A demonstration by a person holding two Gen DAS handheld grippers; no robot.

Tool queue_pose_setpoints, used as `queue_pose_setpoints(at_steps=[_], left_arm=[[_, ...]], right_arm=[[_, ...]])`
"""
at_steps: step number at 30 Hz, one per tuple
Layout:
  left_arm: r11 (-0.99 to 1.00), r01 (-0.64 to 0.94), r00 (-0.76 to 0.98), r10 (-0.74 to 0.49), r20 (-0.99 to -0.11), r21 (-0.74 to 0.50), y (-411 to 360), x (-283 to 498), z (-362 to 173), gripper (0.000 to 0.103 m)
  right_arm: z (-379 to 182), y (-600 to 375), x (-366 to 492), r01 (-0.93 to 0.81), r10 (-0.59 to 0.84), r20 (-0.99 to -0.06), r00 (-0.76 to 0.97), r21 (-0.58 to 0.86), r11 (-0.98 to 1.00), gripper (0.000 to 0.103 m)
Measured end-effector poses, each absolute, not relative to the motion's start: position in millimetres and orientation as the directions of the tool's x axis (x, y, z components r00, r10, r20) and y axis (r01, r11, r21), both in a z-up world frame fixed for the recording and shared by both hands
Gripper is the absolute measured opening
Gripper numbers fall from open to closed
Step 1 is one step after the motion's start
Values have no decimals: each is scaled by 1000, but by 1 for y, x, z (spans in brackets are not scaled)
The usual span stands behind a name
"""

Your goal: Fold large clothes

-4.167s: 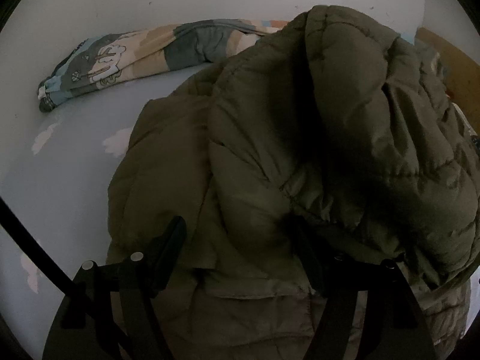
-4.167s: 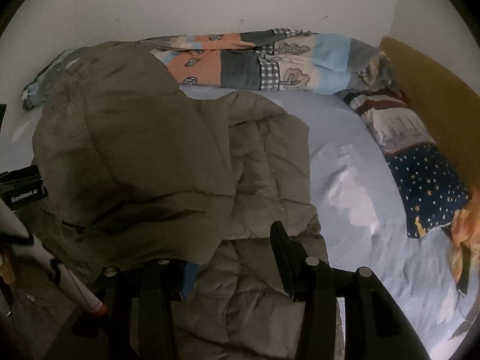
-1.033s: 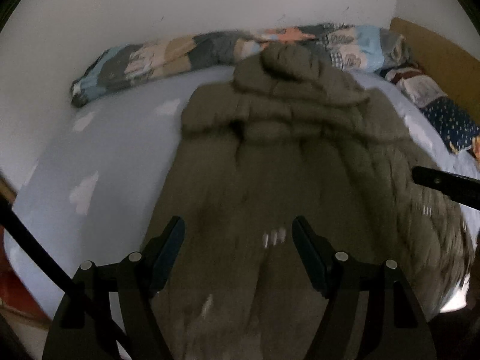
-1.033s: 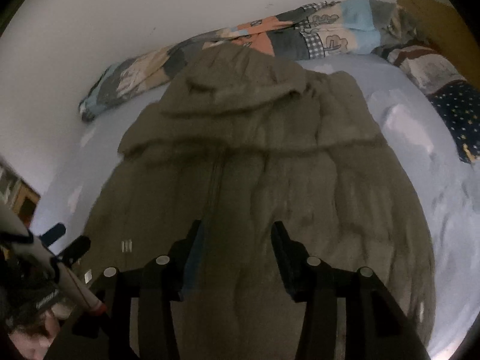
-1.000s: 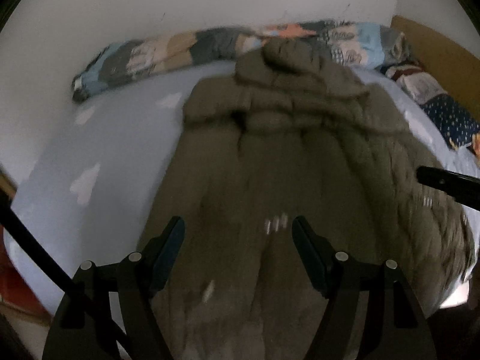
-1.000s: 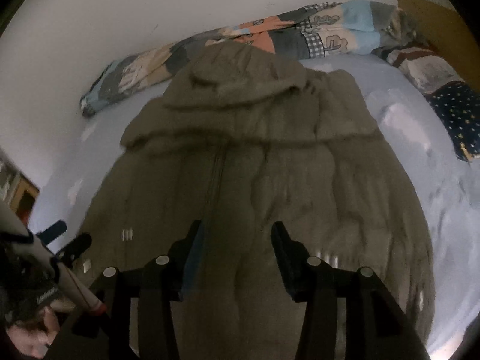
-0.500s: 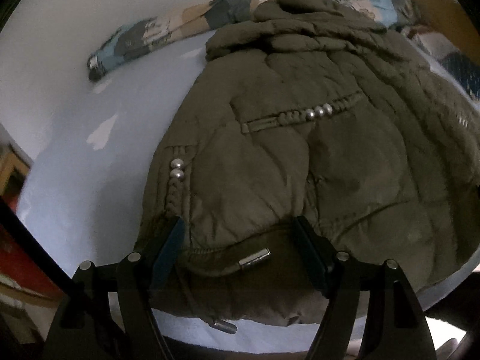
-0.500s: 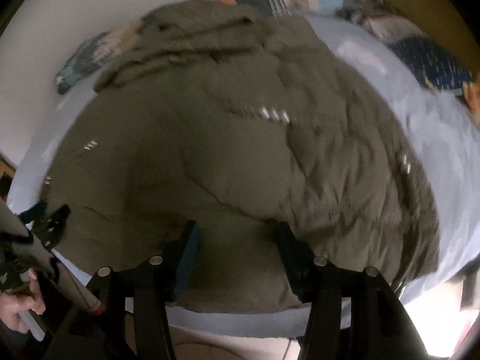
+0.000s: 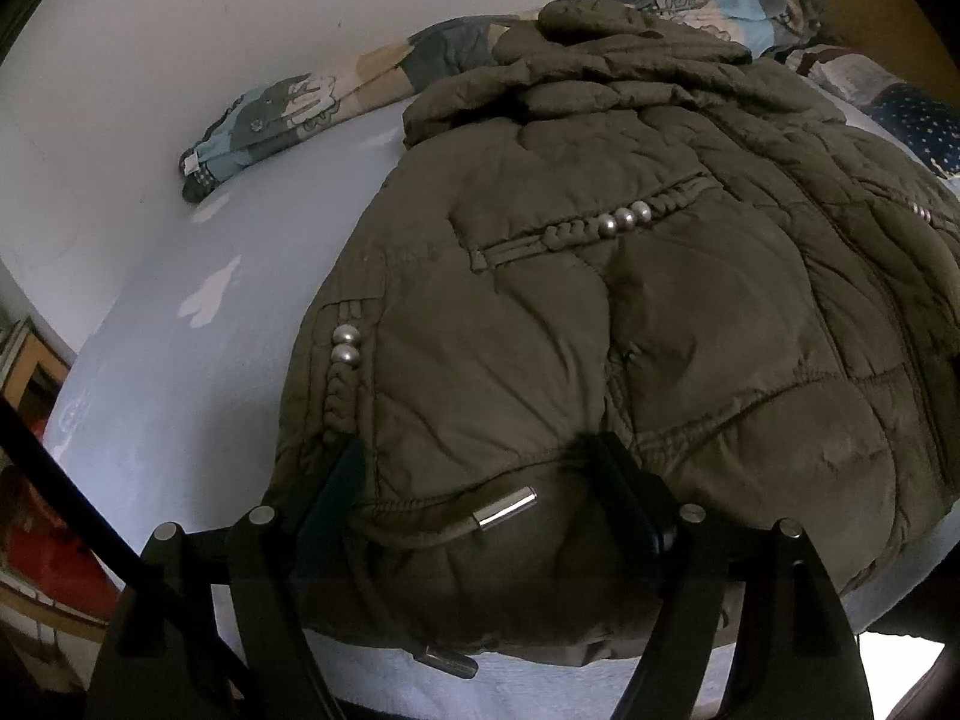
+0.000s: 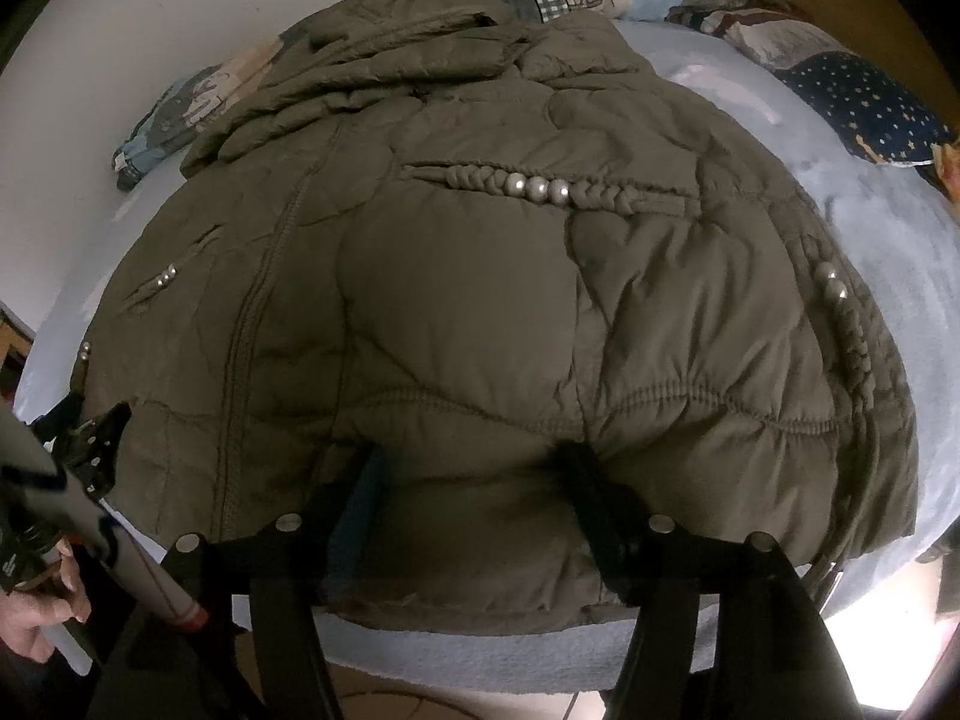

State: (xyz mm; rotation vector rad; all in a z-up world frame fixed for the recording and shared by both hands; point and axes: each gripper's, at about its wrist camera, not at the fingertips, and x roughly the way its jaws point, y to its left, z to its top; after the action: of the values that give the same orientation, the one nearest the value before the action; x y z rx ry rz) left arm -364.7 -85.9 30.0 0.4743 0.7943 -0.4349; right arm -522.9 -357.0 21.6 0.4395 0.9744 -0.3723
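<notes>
An olive padded jacket [image 9: 630, 312] lies spread front-up on the light blue bed [image 9: 168, 372], hood toward the wall and hem at the near edge. My left gripper [image 9: 480, 474] is open, its fingers [image 9: 336, 480] straddling the left part of the hem beside a metal cord end [image 9: 504, 507]. In the right wrist view the same jacket [image 10: 456, 276] fills the frame. There my right gripper [image 10: 471, 480] is open, its fingers [image 10: 585, 480] pressed into the hem right of the zip. The left gripper [image 10: 90, 432] shows at the jacket's left corner, with a hand [image 10: 36, 618] holding its handle.
A rolled patterned quilt [image 9: 288, 114] runs along the white wall behind the jacket. A navy starred pillow [image 10: 870, 102] and a wooden headboard [image 9: 870, 0] are at the right. The bed's front edge [image 10: 480, 654] lies just under both grippers, with floor below.
The bunched jacket now lies flat. Over the last second both grippers dropped toward the hem at the bed's near edge and now straddle it; both stayed open.
</notes>
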Motion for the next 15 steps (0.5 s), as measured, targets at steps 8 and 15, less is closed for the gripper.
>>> queue_pose_setpoints(at_steps=[8,15], left_arm=[[809,536,637,-200,-745,242,-86,-367,28,78],[806,534,655,-203,-728,255,-86,-370,27,78]], right_arm=[[22,-357,-522,486,-102,-852,514,191,853,70],[21,-354,-522,477,-96,-850,518,194,857,74]])
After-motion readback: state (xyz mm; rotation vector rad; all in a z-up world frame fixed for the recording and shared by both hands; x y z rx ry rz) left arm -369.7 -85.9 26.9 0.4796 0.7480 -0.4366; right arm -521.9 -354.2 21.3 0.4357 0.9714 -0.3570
